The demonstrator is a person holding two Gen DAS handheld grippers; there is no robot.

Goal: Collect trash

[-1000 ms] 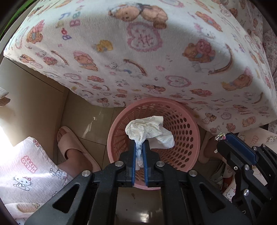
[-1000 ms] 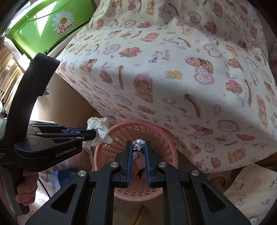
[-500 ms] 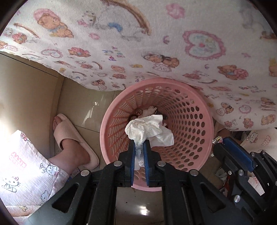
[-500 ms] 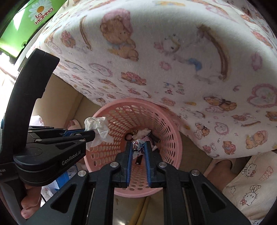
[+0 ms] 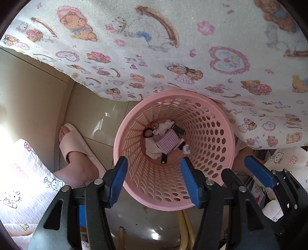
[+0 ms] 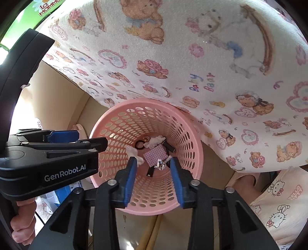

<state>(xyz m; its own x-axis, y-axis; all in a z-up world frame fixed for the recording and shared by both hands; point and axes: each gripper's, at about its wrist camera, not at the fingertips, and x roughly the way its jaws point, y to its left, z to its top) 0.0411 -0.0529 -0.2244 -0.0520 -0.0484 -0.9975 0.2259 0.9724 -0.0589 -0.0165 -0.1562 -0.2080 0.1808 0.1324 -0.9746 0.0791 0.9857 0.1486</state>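
A pink perforated basket (image 5: 217, 150) (image 6: 190, 146) stands on the floor below both grippers. In its bottom lie a white crumpled tissue (image 5: 152, 150), a pink checked packet (image 5: 167, 143) (image 6: 155, 154), a small foil wrapper (image 6: 160, 163), a black hair tie (image 5: 147, 133) and other scraps. Another white tissue (image 6: 134, 153) hangs in the air by the right gripper's left finger. My left gripper (image 5: 154, 180) is open and empty above the basket's near rim. My right gripper (image 6: 154, 180) is open and empty above the basket.
A table draped in a teddy-bear cloth (image 5: 173, 48) (image 6: 192, 57) overhangs the basket's far side. A foot in a pink slipper (image 5: 77, 152) stands to the left, a Hello Kitty trouser leg (image 6: 277, 202) to the right. A green box (image 6: 44, 7) sits at top left.
Both grippers opened. The tissue left the left gripper and the wrapper left the right gripper; both dropped into the basket. Both grippers came lower and closer to the basket.
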